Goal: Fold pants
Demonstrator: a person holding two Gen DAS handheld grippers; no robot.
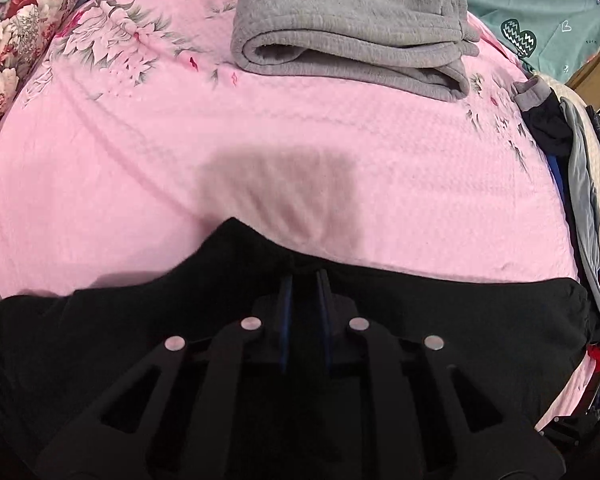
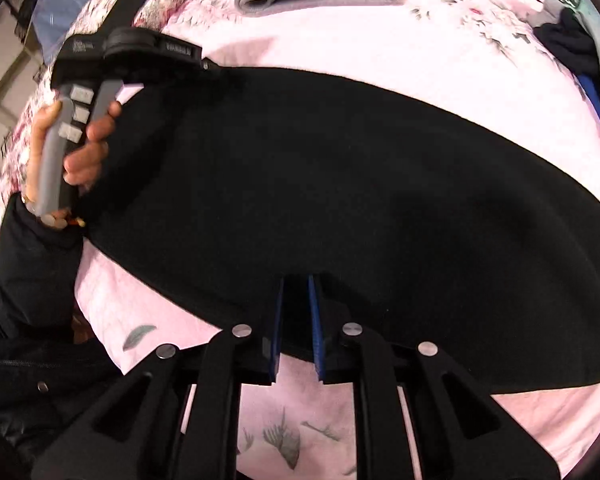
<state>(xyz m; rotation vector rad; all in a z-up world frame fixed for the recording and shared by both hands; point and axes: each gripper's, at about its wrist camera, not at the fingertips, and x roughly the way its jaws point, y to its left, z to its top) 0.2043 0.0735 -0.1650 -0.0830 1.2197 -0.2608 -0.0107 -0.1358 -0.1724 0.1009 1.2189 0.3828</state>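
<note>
The black pants (image 2: 320, 184) lie stretched across the pink bedspread (image 2: 380, 48). In the right wrist view my right gripper (image 2: 296, 280) is shut on the near edge of the pants, the cloth pinched between the blue pads. The left gripper shows there at upper left (image 2: 208, 66), held by a hand at the far end of the pants. In the left wrist view my left gripper (image 1: 305, 274) is shut on a raised fold of the black pants (image 1: 440, 320).
A folded grey fleece garment (image 1: 340, 28) lies at the far side of the bed. A pile of dark and grey clothes (image 1: 564, 140) sits at the right edge. A floral pillow (image 1: 16, 40) is at the left.
</note>
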